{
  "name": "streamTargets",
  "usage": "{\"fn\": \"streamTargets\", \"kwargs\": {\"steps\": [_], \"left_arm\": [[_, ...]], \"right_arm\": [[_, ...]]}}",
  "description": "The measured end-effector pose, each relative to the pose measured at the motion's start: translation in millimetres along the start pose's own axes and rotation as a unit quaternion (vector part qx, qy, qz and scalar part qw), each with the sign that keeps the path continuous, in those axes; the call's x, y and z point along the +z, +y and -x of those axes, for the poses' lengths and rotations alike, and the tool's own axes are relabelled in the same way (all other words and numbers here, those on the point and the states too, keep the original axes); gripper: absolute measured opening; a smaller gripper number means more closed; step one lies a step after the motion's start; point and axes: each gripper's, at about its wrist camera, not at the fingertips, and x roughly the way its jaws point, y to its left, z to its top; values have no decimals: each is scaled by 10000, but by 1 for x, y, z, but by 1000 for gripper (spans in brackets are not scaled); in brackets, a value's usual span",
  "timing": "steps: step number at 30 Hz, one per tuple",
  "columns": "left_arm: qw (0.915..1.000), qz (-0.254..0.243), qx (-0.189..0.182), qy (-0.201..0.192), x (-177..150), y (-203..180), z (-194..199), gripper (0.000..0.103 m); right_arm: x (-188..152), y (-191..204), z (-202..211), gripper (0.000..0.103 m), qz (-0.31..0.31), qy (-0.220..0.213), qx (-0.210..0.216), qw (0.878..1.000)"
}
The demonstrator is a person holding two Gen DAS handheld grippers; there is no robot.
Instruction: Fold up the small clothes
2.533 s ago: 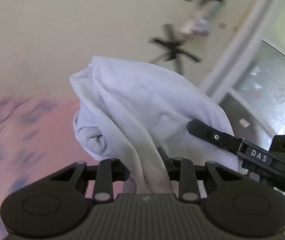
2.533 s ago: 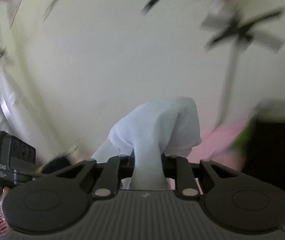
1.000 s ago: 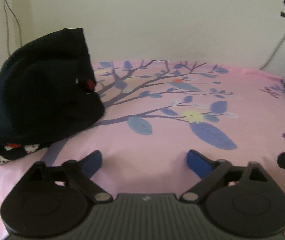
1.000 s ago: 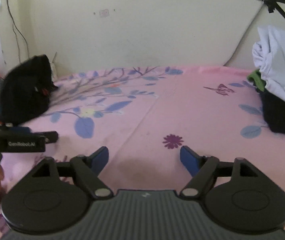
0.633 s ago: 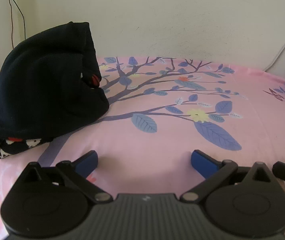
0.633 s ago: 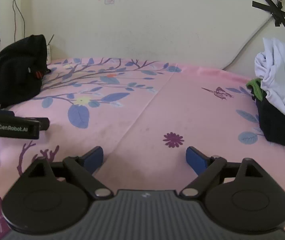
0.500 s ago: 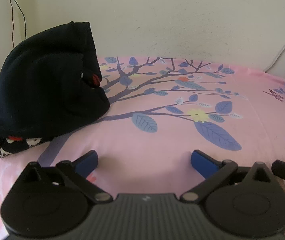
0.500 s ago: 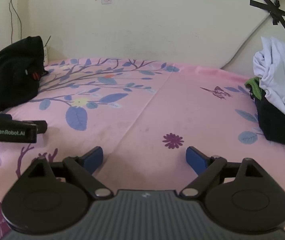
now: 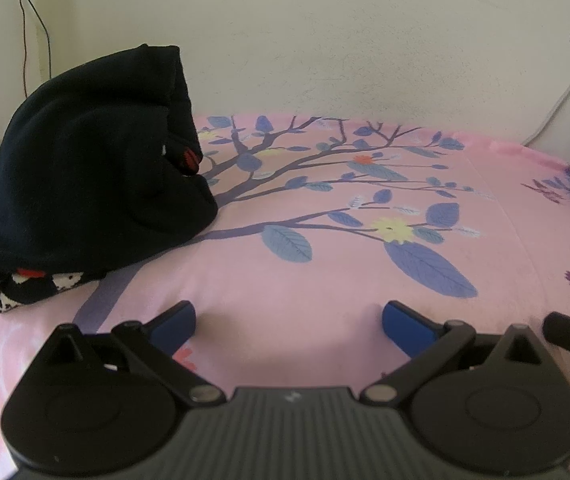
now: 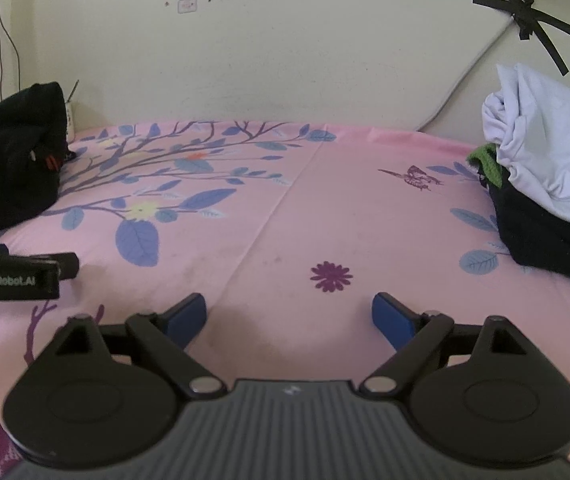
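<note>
Tongs: left tongs [image 9: 289, 322] spread, nothing held | right tongs [image 10: 289, 314] spread, nothing held | black garment [image 9: 93, 176] heaped on bed [image 9: 325, 272] | white garment [image 10: 545, 160] piled on dark clothes [image 10: 545, 236]

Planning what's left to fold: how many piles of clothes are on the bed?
2. A dark pile sits on the bed's left side; a pile topped by a white garment sits on its right edge. More may lie out of frame.
</note>
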Motion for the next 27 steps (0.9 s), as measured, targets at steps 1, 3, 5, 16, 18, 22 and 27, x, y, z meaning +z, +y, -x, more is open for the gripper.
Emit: {"fn": "streamTargets", "kwargs": {"steps": [1,3,5,16,18,22,27], "left_arm": [[10000,12,-63,-47,-1,1,2,103],[9997,5,-96,-246,-3,0,8,103],[9986,-206,-93,-469,-5,-7,16,103],[9726,-1021,-2064,-328,-11,-103,31,103],[9682,-1268,-2137,-298,-12,-125,30,103],[9594,-1665,-2267,-214,-14,-150,25,103],[9539,-1639,-2507,-176,-18,-141,26,103]], "right_arm": [[0,0,0,84,-11,3,17,10000],[0,-1,1,84,-7,8,59,10000],[-2,-5,5,84,-136,-51,121,9998],[-44,-72,76,84,-1336,-861,-1455,9765],[-51,-85,86,84,-1411,-848,-1715,9713],[-61,-109,94,84,-1737,-750,-1971,9620],[-68,-116,93,84,-2064,-530,-1986,9566]]}}
